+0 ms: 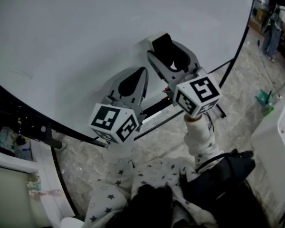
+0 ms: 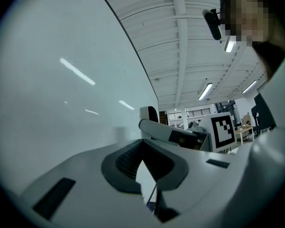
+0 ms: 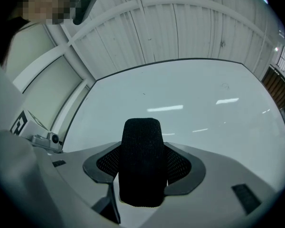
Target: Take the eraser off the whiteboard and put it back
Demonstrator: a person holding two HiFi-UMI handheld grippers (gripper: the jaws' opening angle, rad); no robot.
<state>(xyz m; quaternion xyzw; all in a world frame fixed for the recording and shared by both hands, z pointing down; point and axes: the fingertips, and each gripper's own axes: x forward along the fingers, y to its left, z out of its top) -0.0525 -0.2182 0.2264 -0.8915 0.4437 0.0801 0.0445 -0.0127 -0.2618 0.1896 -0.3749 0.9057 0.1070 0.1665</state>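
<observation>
White, smooth and glossy, the whiteboard (image 1: 76,37) fills the left and top of the head view, edged by a thin dark frame, with its far sides cut off. Before it the left gripper (image 1: 142,71), grey plastic with ribbed black pads, has its jaws together on nothing. Just right of it the right gripper (image 1: 168,51) stands clamped on the eraser (image 3: 141,151), a rounded black block with a fine woven surface. The eraser's lower end is hidden behind the jaws, and whether it touches the board cannot be told. Star-printed sleeves (image 1: 199,137) show below, over a marbled floor (image 1: 242,80).
</observation>
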